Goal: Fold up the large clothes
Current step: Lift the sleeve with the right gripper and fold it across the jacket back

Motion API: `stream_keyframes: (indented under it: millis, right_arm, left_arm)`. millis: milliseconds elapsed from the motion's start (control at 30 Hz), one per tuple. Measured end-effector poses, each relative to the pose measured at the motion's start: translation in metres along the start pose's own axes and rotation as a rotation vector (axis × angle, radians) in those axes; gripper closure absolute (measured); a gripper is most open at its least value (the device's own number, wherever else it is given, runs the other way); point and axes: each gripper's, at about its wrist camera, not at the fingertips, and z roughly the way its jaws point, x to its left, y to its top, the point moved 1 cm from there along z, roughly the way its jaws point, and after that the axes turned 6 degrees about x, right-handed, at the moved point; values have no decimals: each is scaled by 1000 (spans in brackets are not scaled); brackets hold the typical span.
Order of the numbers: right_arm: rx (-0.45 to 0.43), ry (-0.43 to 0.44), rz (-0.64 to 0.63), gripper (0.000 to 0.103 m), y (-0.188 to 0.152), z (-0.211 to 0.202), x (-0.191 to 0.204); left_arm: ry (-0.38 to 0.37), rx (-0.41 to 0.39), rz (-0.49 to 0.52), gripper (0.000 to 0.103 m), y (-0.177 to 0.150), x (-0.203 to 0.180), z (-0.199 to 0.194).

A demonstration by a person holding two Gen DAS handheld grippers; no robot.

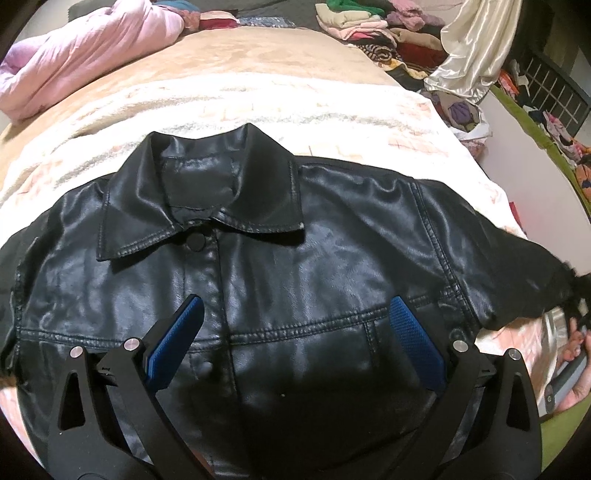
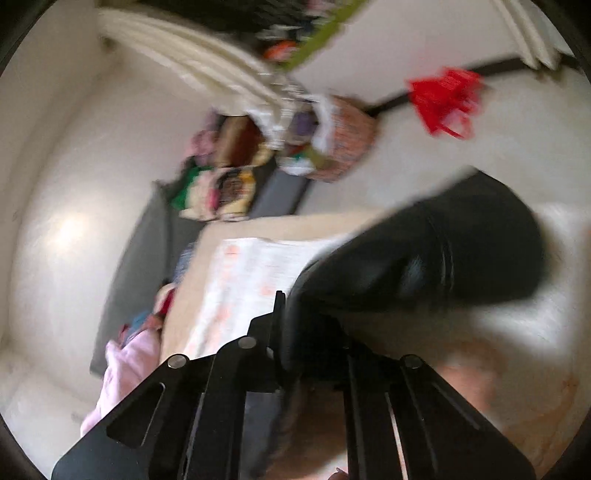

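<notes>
One black leather jacket (image 1: 280, 266) lies front-up on the bed, collar (image 1: 201, 192) towards the far side, on a cream blanket with faint pink markings (image 1: 258, 107) that sits over a tan cover (image 1: 229, 55). A rumpled pink duvet (image 1: 85, 55) is heaped at the bed's far left, and piles of mixed clothes (image 1: 373, 26) crowd the far right beside a hanging cream satin cloth (image 1: 476, 48). In my right wrist view, which is badly blurred, I see pale walls, a woven basket (image 2: 343, 144) stuffed with fabric and something red (image 2: 447, 99) hanging on the wall.

My left gripper (image 1: 295, 314) hovers over the jacket's chest with its jaws spread wide; the blue pads (image 1: 417, 343) flank the button placket, and I cannot tell if they touch the leather. My right gripper (image 2: 291, 332) has its jaws closed on the jacket's sleeve (image 2: 424, 254), which rises off the blanket from the grip. A hand (image 1: 576, 354) shows at the left view's right edge, around that gripper's handle.

I can read no labels or writing anywhere.
</notes>
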Motion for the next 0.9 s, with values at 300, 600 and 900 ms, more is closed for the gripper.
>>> stream_keyframes:
  millis: [300,600,900]
  right_arm:
    - [53,157,-324,95,-16,-5,118]
    - [145,333,-605,96,-70,-11,231]
    - [251,462,-835,96,-144,-12,298]
  left_arm:
    - [-51,-30,-43,9,7,24,-23]
    - [-81,-82,-113,9,9,70,-56]
    - [-81,-140,-198,9,0,128,-92]
